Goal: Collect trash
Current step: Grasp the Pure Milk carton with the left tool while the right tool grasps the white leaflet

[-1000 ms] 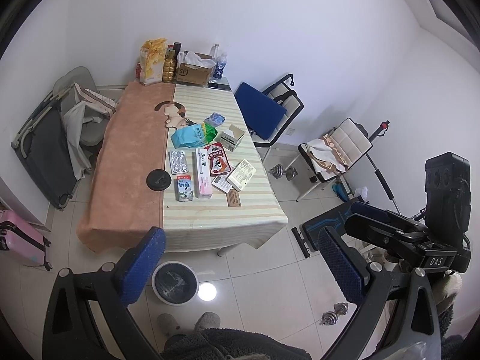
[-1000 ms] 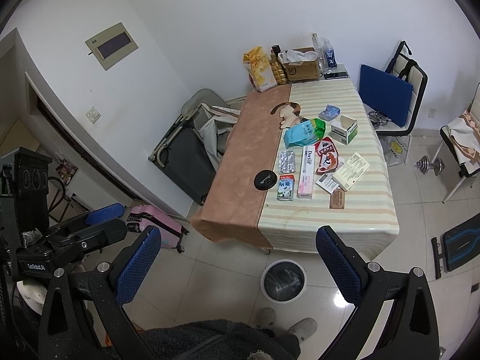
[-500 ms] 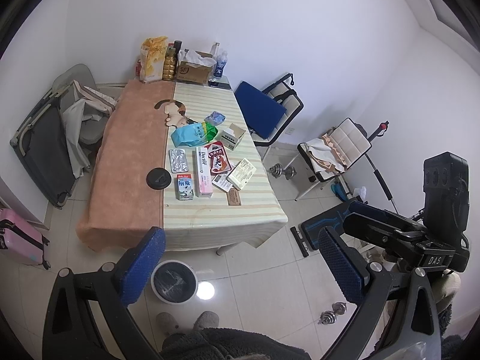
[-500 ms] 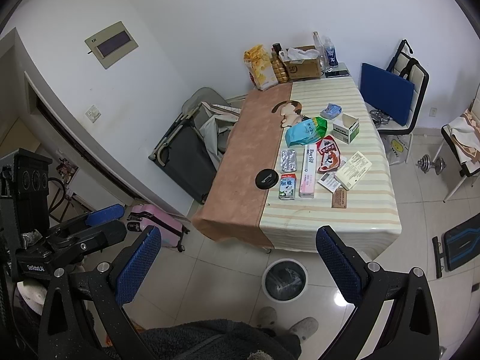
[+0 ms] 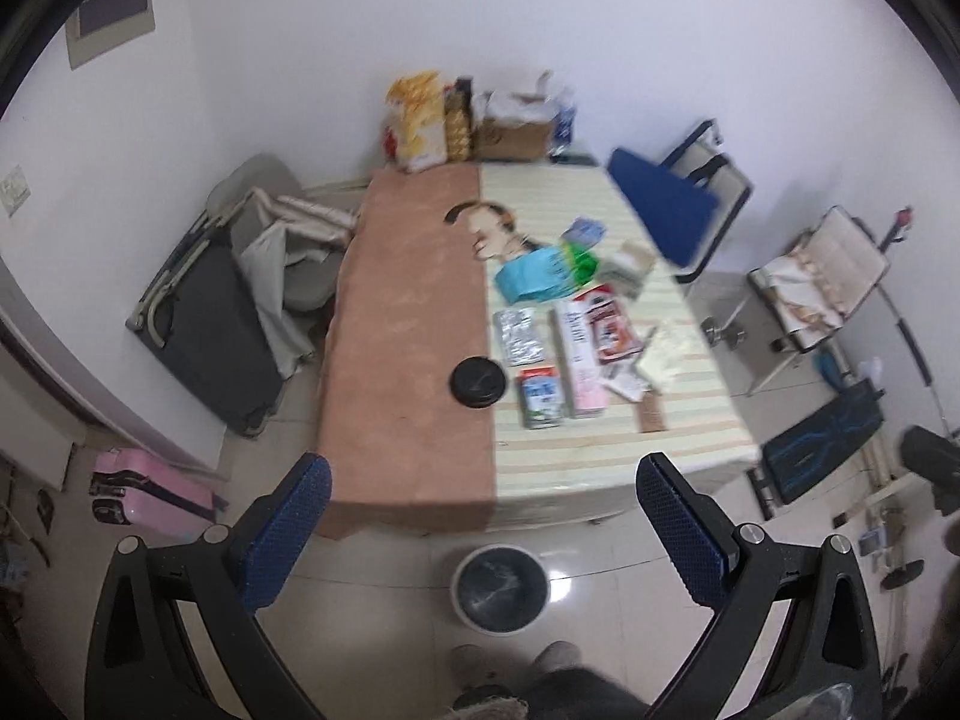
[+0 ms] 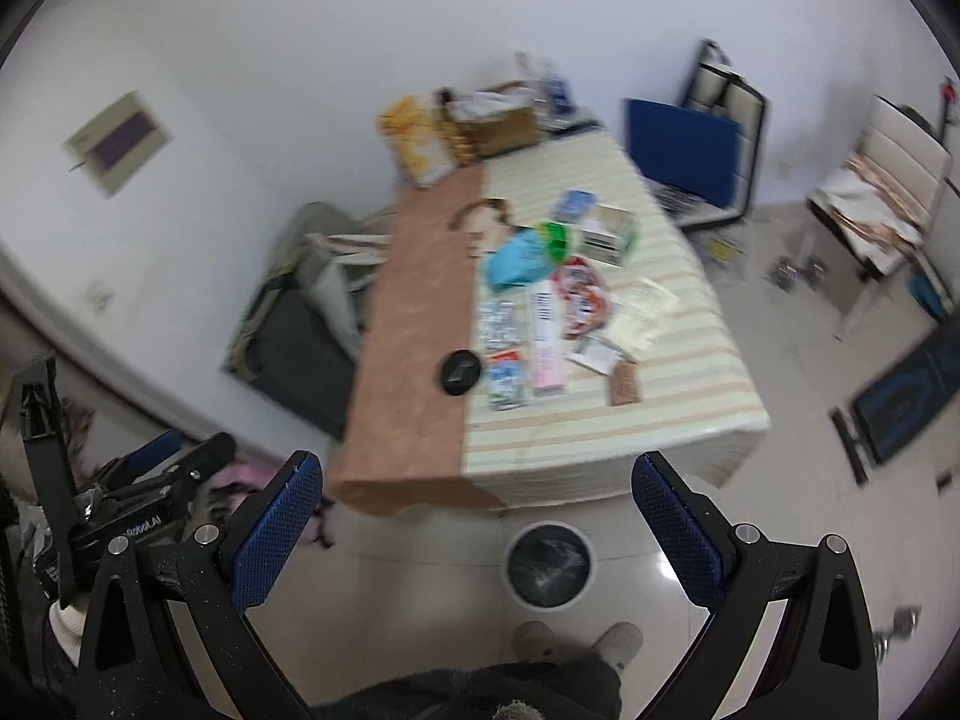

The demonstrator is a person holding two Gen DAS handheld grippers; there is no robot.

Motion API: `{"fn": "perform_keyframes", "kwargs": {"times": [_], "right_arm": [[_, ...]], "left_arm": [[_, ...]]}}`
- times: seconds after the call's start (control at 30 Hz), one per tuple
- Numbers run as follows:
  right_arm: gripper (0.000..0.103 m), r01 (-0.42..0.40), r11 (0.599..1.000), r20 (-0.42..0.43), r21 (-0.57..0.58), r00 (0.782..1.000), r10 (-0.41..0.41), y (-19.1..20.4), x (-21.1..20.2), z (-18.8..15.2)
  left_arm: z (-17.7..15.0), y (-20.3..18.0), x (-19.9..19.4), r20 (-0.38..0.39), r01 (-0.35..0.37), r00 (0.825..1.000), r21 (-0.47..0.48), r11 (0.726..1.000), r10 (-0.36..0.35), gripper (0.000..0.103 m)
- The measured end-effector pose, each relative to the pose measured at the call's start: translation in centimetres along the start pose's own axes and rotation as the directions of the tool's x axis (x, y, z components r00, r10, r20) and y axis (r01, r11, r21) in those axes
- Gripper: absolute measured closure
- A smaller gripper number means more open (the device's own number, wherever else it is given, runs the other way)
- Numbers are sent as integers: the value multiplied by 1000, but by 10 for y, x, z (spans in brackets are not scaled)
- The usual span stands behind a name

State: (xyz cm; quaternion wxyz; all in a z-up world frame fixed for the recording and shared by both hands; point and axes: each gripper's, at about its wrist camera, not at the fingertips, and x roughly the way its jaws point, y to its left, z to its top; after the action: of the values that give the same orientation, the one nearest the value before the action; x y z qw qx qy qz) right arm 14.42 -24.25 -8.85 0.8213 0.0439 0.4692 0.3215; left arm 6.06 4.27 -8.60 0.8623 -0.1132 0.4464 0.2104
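Observation:
Several pieces of trash lie on the table [image 5: 600,450]: a blue-green bag [image 5: 537,276], a silver blister pack [image 5: 517,336], a small milk carton [image 5: 543,397], a long pink box [image 5: 579,360], a red wrapper [image 5: 612,327] and a black round lid [image 5: 478,382]. A round trash bin [image 5: 500,589] stands on the floor in front of the table; it also shows in the right wrist view [image 6: 549,564]. My left gripper [image 5: 480,534] is open and empty, high above the floor. My right gripper [image 6: 477,528] is open and empty too.
Bags and a cardboard box [image 5: 513,129] stand at the table's far end. A folded cot [image 5: 204,324] and a pink suitcase [image 5: 153,495] are on the left. Chairs [image 5: 684,204] and dumbbells are on the right. My feet [image 6: 576,642] are by the bin.
Both views have swung and are blurred with motion. The table now sits nearer the middle of each view and looks closer. Both grippers stay open.

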Motion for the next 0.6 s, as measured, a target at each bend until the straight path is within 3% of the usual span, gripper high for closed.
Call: {"fn": "perform_keyframes", "kwargs": {"times": [0.1, 0.23, 0.43, 0.6], "right_arm": [[0, 69, 994, -24, 81, 997, -67, -26, 36, 13], [0, 172, 969, -101, 180, 983, -156, -74, 104, 39], [0, 287, 925, -242, 251, 943, -227, -151, 227, 78], [0, 331, 894, -368, 303, 906, -210, -207, 337, 110]], "left_arm": [[10, 3, 50, -68, -53, 996, -14, 999, 52, 0], [27, 8, 127, -220, -39, 975, -64, 997, 24, 0], [41, -13, 246, -405, -72, 914, -131, 989, 13, 0], [53, -31, 337, -515, -72, 856, -206, 976, -45, 5]]}}
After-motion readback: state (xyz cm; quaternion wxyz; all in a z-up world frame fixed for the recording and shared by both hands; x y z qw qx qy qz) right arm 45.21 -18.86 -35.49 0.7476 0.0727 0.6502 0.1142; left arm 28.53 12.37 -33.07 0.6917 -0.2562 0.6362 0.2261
